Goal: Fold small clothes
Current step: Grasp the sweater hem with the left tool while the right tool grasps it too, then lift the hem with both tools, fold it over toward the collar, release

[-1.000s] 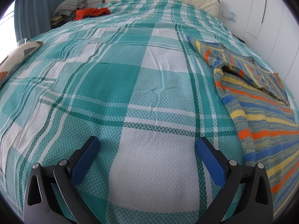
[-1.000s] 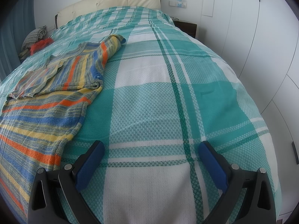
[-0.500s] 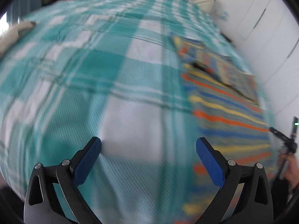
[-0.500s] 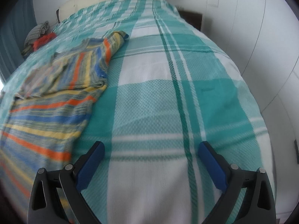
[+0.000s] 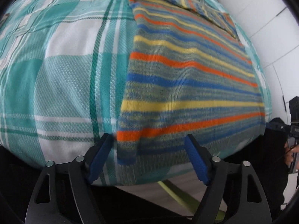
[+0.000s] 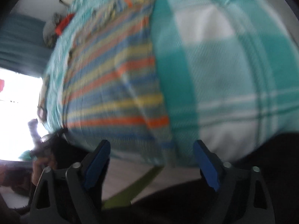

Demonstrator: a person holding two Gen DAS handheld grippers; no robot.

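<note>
- Left tool [image 5: 147, 149]: jaws closing but not yet pinching, astride the near-left hem corner of the striped sweater [image 5: 186, 78], which lies flat on the checked bed cover [image 5: 65, 74].
- Right tool [image 6: 151, 155]: jaws likewise closing, empty, over the near-right hem corner.
- Step, as I judge it: reaching for the hem; next, pinch both corners and carry them toward the collar.
- Right view is heavily blurred; the hem edge is hard to make out.
</note>
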